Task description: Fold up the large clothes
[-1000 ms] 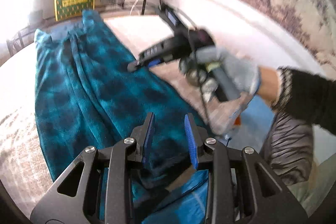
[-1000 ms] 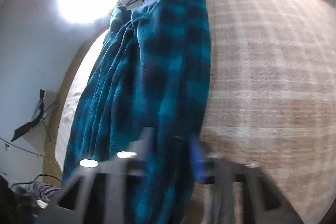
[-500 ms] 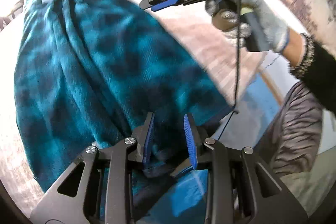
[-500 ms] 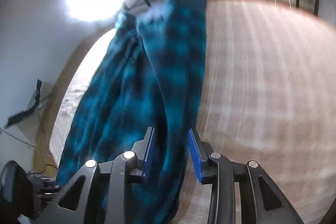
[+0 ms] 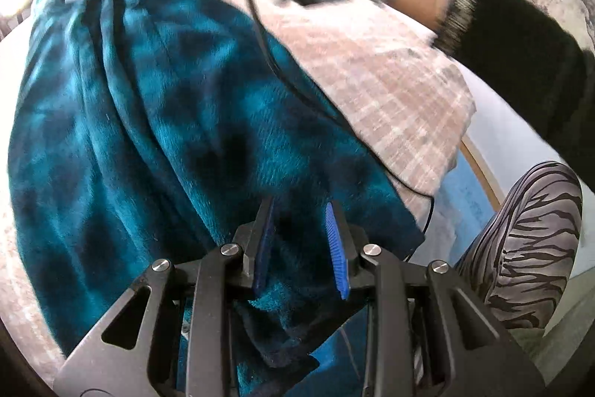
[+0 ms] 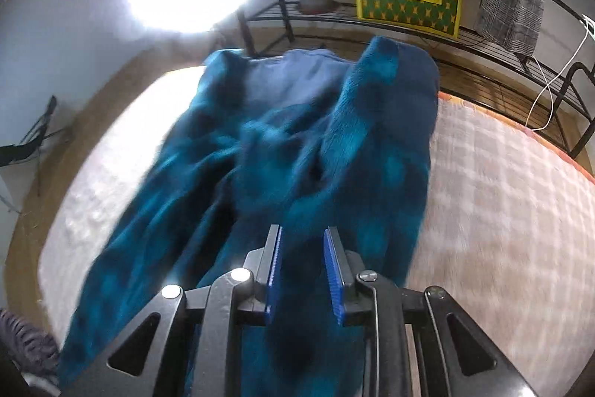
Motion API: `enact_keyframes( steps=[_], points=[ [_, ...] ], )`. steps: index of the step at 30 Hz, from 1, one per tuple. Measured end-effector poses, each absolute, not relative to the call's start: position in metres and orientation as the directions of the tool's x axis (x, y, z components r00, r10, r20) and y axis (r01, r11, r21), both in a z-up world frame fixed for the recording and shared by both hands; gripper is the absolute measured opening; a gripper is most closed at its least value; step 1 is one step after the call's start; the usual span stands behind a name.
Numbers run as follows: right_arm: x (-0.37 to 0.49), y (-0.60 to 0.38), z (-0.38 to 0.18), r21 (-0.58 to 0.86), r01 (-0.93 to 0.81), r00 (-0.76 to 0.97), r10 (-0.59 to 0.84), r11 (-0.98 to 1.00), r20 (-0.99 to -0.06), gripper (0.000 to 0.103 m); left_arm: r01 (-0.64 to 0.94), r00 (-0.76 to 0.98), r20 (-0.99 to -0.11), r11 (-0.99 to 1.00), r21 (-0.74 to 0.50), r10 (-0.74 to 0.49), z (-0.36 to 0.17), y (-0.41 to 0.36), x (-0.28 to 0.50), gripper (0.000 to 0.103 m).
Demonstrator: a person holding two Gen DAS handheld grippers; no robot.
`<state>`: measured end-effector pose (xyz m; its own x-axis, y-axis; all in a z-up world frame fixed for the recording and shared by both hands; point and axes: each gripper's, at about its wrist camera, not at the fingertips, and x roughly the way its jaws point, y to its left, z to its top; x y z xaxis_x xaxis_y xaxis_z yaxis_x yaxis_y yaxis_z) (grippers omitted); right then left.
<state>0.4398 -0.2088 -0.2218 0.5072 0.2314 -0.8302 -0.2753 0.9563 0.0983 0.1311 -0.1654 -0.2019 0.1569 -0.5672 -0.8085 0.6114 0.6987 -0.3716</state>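
Garment: a teal plaid fleece garment [image 5: 156,121] lies lengthwise on the pale checked bed cover [image 5: 386,88], its far end towards the green-and-yellow bag [image 6: 407,0].
Left gripper: the left gripper [image 5: 300,244] is clenched on the garment's near hem; fleece bunches between the blue pads.
Right gripper: the right gripper [image 6: 301,276] has its jaws closing, with fleece between them; whether the pads press yet I cannot tell.
Cable: a black cable [image 5: 260,36] from the right hand's tool trails across the garment.
Risk, slip: thick fleece may slide out of a shallow bite.
Risk, snag: the cable could catch under a fold.
Risk, skew: uneven holds would leave the fold crooked on the cover.
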Motion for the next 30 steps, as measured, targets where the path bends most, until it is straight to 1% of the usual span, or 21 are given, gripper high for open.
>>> enact_keyframes(
  steps=[2,3,5,7,9,11,13,15,16,18,23,24,27,30],
  points=[
    [0.47,-0.21,-0.238,0.074,-0.236,0.519,0.191,0.969,-0.833,0.022,0.606,0.126,-0.815,0.694,-0.389,-0.566,-0.21,-0.169,0.132,0.028],
    [0.482,-0.209,-0.244,0.071,-0.221,0.522,0.18,0.973,-0.834,0.019,0.607,0.115,-0.818,0.692,-0.391,-0.564,-0.214,-0.17,0.133,0.028],
    [0.498,-0.211,-0.254,0.11,-0.204,0.536,0.205,0.973,-0.819,0.019,0.611,0.111,-0.82,0.689,-0.389,-0.562,-0.217,-0.172,0.132,0.028],
    [0.501,-0.206,-0.252,0.085,-0.216,0.553,0.194,0.973,-0.81,0.022,0.599,0.098,-0.815,0.688,-0.409,-0.571,-0.218,-0.172,0.135,0.028],
    [0.502,-0.201,-0.245,0.056,-0.243,0.543,0.184,0.968,-0.819,0.022,0.577,0.085,-0.807,0.689,-0.439,-0.585,-0.219,-0.169,0.138,0.028],
    [0.5,-0.21,-0.226,0.099,-0.237,0.582,0.223,0.966,-0.782,0.021,0.573,0.084,-0.803,0.688,-0.445,-0.59,-0.22,-0.163,0.137,0.028],
    [0.507,-0.23,-0.214,0.176,-0.178,0.624,0.249,0.968,-0.741,0.022,0.568,0.084,-0.801,0.689,-0.451,-0.593,-0.221,-0.16,0.136,0.028],
    [0.521,-0.245,-0.213,0.217,-0.125,0.639,0.246,0.968,-0.728,0.023,0.558,0.08,-0.794,0.687,-0.466,-0.603,-0.22,-0.156,0.136,0.028],
    [0.529,-0.247,-0.215,0.223,-0.119,0.637,0.247,0.968,-0.73,0.026,0.558,0.079,-0.793,0.686,-0.467,-0.604,-0.219,-0.156,0.135,0.028],
    [0.539,-0.247,-0.224,0.21,-0.105,0.628,0.229,0.972,-0.744,0.026,0.559,0.079,-0.792,0.684,-0.468,-0.606,-0.218,-0.153,0.135,0.028],
    [0.563,-0.236,-0.263,0.087,-0.054,0.583,0.103,0.995,-0.806,0.024,0.559,0.076,-0.791,0.683,-0.47,-0.607,-0.223,-0.144,0.13,0.028],
    [0.564,-0.236,-0.266,0.08,-0.046,0.594,0.092,0.996,-0.799,0.024,0.566,0.079,-0.795,0.683,-0.461,-0.602,-0.223,-0.144,0.134,0.028],
    [0.564,-0.237,-0.262,0.085,-0.023,0.587,0.082,0.996,-0.805,0.023,0.58,0.087,-0.802,0.685,-0.442,-0.591,-0.223,-0.146,0.128,0.028],
    [0.549,-0.238,-0.242,0.08,-0.021,0.6,0.077,0.997,-0.796,0.024,0.577,0.094,-0.792,0.681,-0.45,-0.603,-0.219,-0.142,0.123,0.028]
  ],
)
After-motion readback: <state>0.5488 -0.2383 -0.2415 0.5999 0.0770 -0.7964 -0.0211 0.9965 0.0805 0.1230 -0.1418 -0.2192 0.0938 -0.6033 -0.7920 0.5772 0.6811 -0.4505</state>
